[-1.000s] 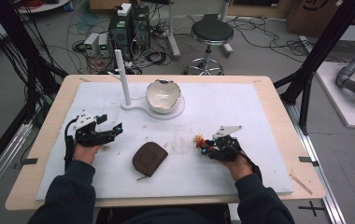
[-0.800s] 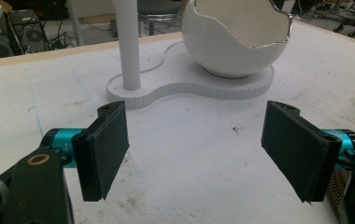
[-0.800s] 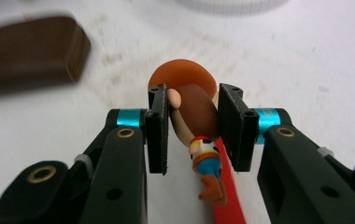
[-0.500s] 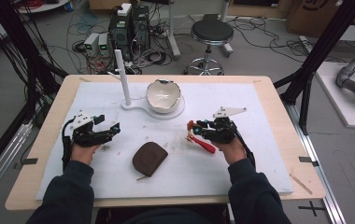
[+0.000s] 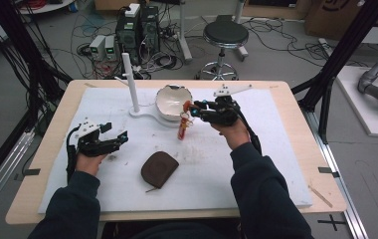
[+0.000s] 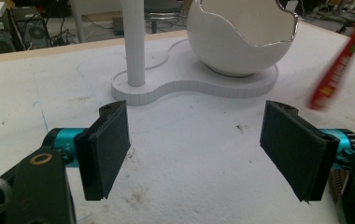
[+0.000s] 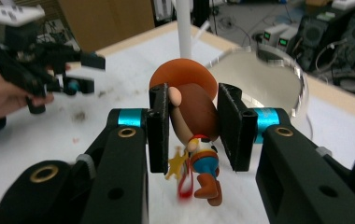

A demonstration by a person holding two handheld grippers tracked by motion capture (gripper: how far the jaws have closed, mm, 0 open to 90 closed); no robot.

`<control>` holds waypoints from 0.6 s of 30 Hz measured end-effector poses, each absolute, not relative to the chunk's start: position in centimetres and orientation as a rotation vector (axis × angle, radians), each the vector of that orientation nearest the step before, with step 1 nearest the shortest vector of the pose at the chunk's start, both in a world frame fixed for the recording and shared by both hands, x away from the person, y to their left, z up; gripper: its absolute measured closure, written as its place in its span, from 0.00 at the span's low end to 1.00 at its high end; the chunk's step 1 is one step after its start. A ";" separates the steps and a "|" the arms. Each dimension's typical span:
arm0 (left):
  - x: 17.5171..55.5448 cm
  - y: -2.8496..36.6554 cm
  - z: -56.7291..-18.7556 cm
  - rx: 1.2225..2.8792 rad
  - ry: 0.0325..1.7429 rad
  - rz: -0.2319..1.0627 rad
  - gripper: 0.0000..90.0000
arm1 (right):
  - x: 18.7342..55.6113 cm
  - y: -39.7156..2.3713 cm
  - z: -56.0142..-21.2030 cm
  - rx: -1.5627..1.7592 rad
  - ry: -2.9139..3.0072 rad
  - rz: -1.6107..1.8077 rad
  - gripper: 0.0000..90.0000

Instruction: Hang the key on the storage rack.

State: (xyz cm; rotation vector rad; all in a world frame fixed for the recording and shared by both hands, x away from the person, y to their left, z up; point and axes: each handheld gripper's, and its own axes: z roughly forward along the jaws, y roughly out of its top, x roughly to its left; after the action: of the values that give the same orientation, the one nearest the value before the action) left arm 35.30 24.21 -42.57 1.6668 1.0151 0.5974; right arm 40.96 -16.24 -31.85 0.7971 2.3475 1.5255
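A small cowboy figure (image 7: 192,112) with an orange hat, brown hair and blue trousers hangs in the air, and my right gripper (image 7: 192,128) is shut on its head. In the high view the figure (image 5: 183,124) dangles from the right gripper (image 5: 189,110) just right of a white, jagged-rimmed bowl (image 5: 169,102). It shows as a red blur (image 6: 334,79) in the left gripper view. My left gripper (image 5: 117,132) rests low at the table's left, its jaws wide open on bare white mat (image 6: 194,149).
The bowl stands on a flat white base with an upright white post (image 5: 131,82) at its left end. A brown round pouch (image 5: 159,168) lies on the mat near the front middle. A white foam mat (image 5: 276,164) covers the wooden table.
My right gripper has risen from the mat at the front right and moved back and left toward the bowl, carrying the figure. The left gripper has stayed in place.
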 end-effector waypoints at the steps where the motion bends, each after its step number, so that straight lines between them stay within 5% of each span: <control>1: 35.3 24.2 -42.6 1.668 1.016 0.597 0.27 | 41.5 -15.4 -31.0 0.775 2.340 1.537 0.75; 18: 35.3 24.1 -42.6 1.673 1.011 0.591 0.27 | 45.4 -7.3 -27.7 0.648 2.398 1.627 0.75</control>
State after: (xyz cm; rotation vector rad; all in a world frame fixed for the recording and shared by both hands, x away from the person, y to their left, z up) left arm 35.34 24.14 -42.63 1.6732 1.0105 0.5913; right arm 45.39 -7.25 -27.68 0.6483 2.3975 1.6271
